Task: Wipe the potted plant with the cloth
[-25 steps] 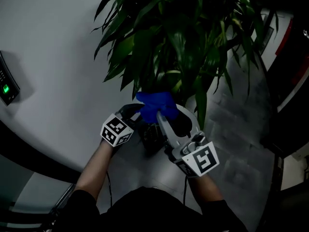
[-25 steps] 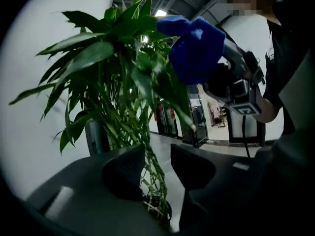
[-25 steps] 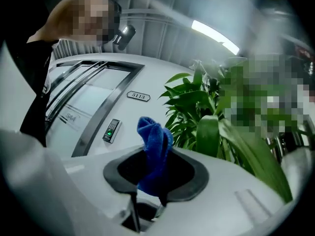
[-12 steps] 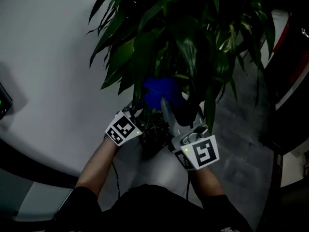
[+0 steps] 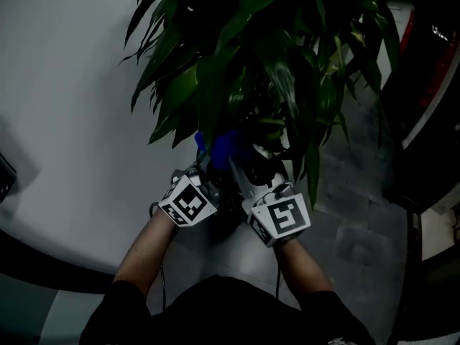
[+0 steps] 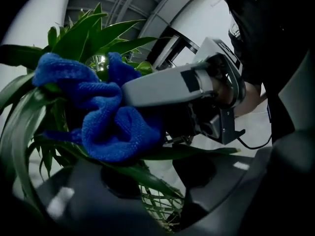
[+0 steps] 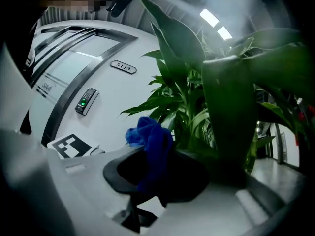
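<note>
The potted plant (image 5: 266, 56) fills the upper middle of the head view with long dark green leaves. A crumpled blue cloth (image 5: 224, 146) sits low among them, pinched in my right gripper (image 5: 234, 161), whose jaws are shut on it. The right gripper view shows the cloth (image 7: 151, 146) hanging between those jaws, with a broad leaf (image 7: 231, 117) beside it. My left gripper (image 5: 204, 172) is just left of the cloth, jaws wide open. In the left gripper view a long leaf (image 6: 162, 154) lies across its open jaws, under the cloth (image 6: 106, 119).
A pale curved wall (image 5: 65, 85) stands close on the left, with a card reader (image 7: 86, 101) and a door number plate (image 7: 122, 67). Grey tiled floor (image 5: 352, 214) lies to the right. Woven basket weave (image 6: 157, 205) shows below the leaves.
Both grippers have moved up and deeper into the foliage, carrying the cloth under the leaves. The left gripper has rolled and drawn closer to the right one.
</note>
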Tool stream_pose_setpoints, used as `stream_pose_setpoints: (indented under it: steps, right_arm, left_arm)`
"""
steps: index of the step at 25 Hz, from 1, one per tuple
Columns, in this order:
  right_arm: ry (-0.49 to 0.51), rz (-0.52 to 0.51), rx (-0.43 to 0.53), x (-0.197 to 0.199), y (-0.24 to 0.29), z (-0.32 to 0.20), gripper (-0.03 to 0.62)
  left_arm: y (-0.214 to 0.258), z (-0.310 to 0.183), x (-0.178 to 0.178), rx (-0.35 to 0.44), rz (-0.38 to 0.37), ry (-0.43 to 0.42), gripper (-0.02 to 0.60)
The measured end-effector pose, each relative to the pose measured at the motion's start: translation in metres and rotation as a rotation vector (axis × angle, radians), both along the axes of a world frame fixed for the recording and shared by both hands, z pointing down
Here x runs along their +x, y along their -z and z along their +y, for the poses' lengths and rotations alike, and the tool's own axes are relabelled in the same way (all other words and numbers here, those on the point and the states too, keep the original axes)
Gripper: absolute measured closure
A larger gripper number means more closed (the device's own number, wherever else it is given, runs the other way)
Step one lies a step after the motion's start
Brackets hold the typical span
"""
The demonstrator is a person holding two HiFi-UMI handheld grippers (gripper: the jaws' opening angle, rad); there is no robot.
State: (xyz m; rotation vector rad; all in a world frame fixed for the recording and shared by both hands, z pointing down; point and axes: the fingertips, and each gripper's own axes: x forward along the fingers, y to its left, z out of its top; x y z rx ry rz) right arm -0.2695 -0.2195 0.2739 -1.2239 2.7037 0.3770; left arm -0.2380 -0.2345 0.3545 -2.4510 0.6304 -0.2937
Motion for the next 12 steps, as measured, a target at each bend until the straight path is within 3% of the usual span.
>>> stream_pose_setpoints:
  steps: [7, 12]
  right_arm:
    - [0.025, 0.033, -0.041, 0.002, -0.021, 0.016, 0.485]
    - [0.043, 0.054, -0.066, -0.001, -0.033, 0.030, 0.485]
  left_arm:
    - [-0.006, 0.012, -0.002, -0.093, 0.129, -0.034, 0.390]
    - [-0.011, 0.019, -0.001, -0.093, 0.112, -0.025, 0.390]
